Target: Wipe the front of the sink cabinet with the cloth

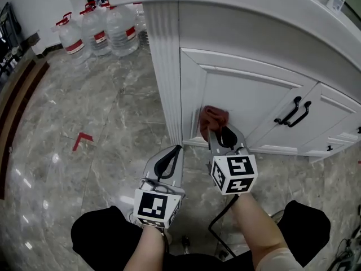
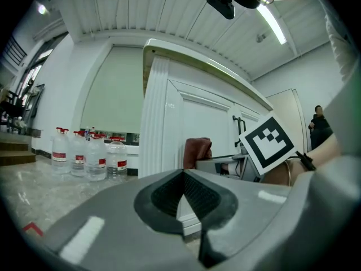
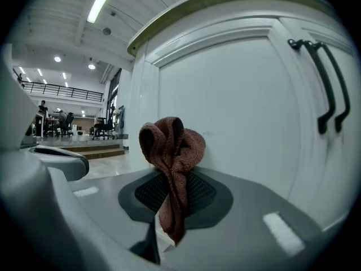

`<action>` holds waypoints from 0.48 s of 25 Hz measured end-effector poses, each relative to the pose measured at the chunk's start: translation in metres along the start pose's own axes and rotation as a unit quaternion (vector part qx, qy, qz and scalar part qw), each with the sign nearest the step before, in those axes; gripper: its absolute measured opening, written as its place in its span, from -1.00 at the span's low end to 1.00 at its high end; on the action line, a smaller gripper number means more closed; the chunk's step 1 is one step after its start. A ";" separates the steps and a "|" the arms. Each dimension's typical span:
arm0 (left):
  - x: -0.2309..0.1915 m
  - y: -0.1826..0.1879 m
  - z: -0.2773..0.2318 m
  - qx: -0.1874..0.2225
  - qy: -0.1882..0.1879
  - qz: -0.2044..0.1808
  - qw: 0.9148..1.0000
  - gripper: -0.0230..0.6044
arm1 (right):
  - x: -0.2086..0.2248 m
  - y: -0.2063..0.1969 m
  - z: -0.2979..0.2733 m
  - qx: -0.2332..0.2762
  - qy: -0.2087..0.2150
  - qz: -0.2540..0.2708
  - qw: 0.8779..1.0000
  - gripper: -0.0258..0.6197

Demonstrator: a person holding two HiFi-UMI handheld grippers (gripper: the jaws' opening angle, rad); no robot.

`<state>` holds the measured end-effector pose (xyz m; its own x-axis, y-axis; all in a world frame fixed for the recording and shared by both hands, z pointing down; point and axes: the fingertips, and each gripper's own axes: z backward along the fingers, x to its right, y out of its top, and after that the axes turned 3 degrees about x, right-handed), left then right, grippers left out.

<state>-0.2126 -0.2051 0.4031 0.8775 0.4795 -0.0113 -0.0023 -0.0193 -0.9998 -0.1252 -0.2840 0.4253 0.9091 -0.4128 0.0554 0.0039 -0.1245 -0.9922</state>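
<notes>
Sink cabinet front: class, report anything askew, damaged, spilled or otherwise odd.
Nothing stands out. The cabinet doors sit shut, handles straight; the cloth is bunched in the right hand-held gripper by one door; water bottles stand upright.

- Large clear water bottles [image 1: 98,30] with red caps and labels stand grouped on the floor.
- A red angle mark [image 1: 82,140] lies on the grey marble floor [image 1: 73,89].
- A black cable [image 1: 217,230] runs across the floor.

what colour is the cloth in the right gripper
Reddish brown; the cloth shows best in the right gripper view.
</notes>
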 end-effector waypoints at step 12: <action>0.061 0.001 -0.035 0.002 -0.048 0.014 0.999 -0.92 | 0.091 0.000 0.054 -0.004 -0.071 -0.010 0.997 -0.62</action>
<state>-0.1425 -0.2064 0.4021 0.8269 0.5609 -0.0397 -0.0275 -0.0302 -0.9992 -0.0200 -0.2728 0.4241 0.9589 -0.2777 0.0576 0.0194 -0.1385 -0.9902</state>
